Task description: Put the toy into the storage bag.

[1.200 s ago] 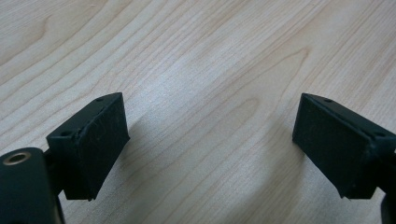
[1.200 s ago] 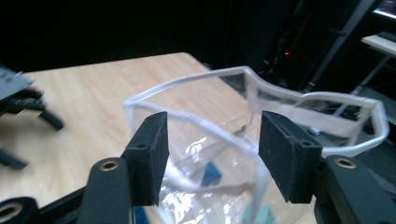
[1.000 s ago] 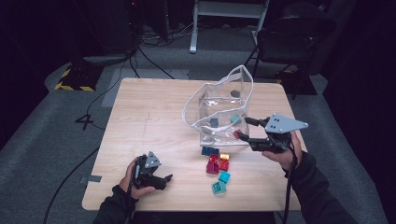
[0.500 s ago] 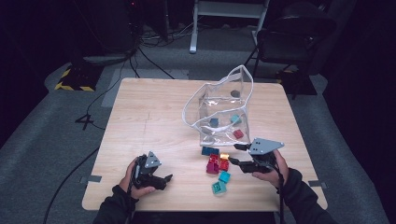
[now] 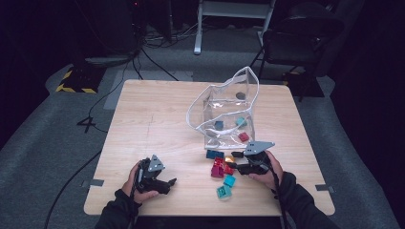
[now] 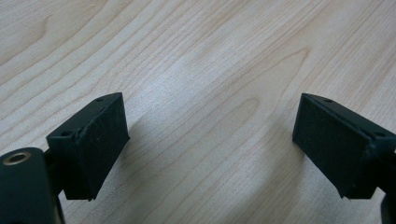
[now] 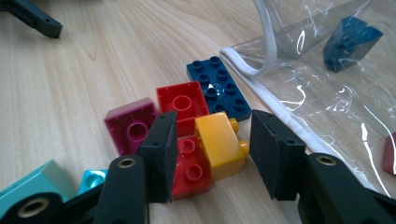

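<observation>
Table [image 5: 157, 119]: pale wood, on grey carpet.
Chair [image 5: 296, 40]: dark, beyond the table's far right corner.
Cables [image 5: 148, 52]: black, trailing on the floor behind.
Hazard tape [image 5: 74, 88]: yellow-black, far left floor.

Open tongs [image 6: 212, 154], bare wooden table [image 6: 210, 60]

Loose bricks [image 5: 221, 169] lie on the table [image 5: 157, 119] just before the open bag [image 5: 224, 112]; more bricks inside it. Right gripper [image 5: 237, 161] at the pile's right; left gripper [image 5: 168, 183] well apart, left.
</observation>
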The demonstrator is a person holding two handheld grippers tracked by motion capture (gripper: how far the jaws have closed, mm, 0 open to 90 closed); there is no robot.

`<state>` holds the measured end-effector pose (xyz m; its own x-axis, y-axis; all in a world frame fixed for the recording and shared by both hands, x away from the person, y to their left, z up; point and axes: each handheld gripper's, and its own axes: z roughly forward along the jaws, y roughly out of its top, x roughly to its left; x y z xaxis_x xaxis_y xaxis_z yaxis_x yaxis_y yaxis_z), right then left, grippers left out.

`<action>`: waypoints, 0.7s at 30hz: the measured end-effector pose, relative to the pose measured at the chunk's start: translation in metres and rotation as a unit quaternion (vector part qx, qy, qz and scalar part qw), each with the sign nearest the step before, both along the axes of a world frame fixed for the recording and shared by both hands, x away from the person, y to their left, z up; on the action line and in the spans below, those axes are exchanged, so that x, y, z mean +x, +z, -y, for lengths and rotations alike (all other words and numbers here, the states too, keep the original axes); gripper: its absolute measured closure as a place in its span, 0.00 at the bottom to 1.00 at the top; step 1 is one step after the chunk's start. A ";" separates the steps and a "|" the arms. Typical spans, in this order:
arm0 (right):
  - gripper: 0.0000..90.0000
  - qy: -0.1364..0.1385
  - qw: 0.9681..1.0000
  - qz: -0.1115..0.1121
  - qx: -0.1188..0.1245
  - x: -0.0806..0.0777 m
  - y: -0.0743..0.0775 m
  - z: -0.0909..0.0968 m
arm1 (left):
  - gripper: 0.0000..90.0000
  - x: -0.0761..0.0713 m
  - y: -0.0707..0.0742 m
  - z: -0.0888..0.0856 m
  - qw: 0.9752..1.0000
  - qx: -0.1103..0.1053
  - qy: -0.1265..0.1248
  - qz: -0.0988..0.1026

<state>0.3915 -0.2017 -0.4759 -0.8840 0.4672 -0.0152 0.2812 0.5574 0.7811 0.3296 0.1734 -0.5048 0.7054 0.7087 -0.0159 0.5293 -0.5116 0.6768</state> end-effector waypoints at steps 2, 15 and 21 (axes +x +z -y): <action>0.63 -0.003 1.000 -0.003 -0.001 0.003 -0.002 -0.001 | 0.12 0.000 0.000 0.000 1.000 0.000 0.000 0.000; 0.74 -0.027 1.000 -0.001 0.001 0.007 -0.010 0.001 | 0.12 0.000 0.000 0.000 1.000 0.000 0.000 0.000; 0.75 -0.043 0.999 0.016 0.020 0.004 -0.002 0.014 | 0.12 0.000 0.000 0.000 1.000 0.000 0.000 0.000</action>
<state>0.3955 -0.2152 -0.4778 -0.8405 0.5414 -0.0223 0.3010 0.5007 0.8116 0.3296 0.1734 -0.5048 0.7054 0.7086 -0.0158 0.5292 -0.5117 0.6769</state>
